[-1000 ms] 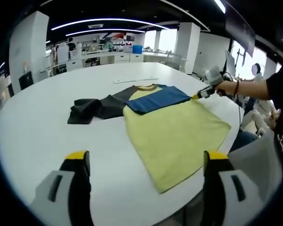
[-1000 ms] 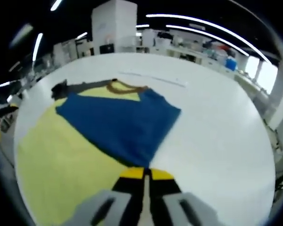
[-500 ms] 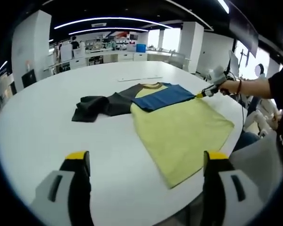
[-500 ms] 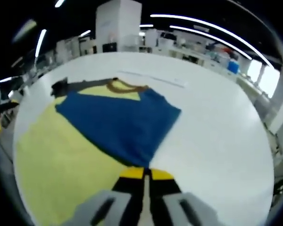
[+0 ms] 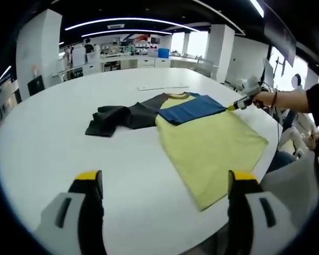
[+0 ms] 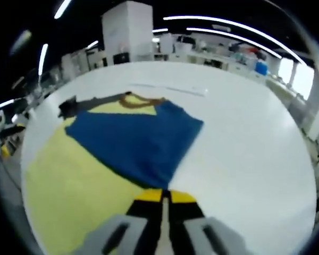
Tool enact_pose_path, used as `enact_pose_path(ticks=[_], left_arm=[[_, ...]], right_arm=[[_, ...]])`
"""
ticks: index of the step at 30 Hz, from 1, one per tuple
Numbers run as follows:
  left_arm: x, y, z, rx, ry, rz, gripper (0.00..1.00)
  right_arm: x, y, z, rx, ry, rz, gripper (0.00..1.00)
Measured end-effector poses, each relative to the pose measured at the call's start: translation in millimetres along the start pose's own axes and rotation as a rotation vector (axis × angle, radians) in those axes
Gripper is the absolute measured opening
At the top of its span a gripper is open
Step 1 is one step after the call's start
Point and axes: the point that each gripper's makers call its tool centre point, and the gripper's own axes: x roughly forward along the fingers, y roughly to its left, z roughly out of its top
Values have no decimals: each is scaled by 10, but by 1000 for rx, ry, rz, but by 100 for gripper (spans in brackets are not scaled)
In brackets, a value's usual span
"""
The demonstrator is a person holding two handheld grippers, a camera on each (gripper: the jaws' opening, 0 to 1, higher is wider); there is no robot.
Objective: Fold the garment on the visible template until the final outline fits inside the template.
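A yellow T-shirt (image 5: 207, 146) lies flat on the white round table (image 5: 42, 138). Its blue sleeve (image 5: 194, 108) is folded in over the chest, and its dark grey sleeve (image 5: 117, 117) is bunched out to the left. My right gripper (image 5: 235, 106), held by a person's hand, is shut on the blue sleeve's tip. In the right gripper view the jaws (image 6: 163, 192) are closed on the corner of the blue sleeve (image 6: 138, 141), with the yellow body (image 6: 69, 175) to the left. My left gripper (image 5: 165, 178) hovers open over the near table, well short of the shirt.
A thin white strip (image 5: 162, 88) lies on the table beyond the collar. The shirt's hem reaches close to the table's near right edge (image 5: 223, 207). A person (image 5: 313, 122) stands at the right. Desks and shelves line the far room.
The left gripper view has shifted a little, so the shirt sits slightly further right in it. The right gripper keeps its hold on the blue sleeve tip; the garment's lay looks the same.
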Motion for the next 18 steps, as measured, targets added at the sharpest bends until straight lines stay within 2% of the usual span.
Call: enact_pose_path(ticks=[2,4,8,11,18], left_arm=[[4,21,5,-4,0,4,95],[3,32,13,-7,-1,8,95],[19,76,41,-22,-7,19,94],[33,113,65,-28,-15,31,93],[64,277,156,-53,-45,69,90]], right_arm=[[-14,5,5,37,-8,3,1],[-49,27,36,53,-22,3,7],[-128,117,151,106,-73,28,35],[-160,177,229,114,-100,57,52],[-298,338,355,87,-137,110,79]])
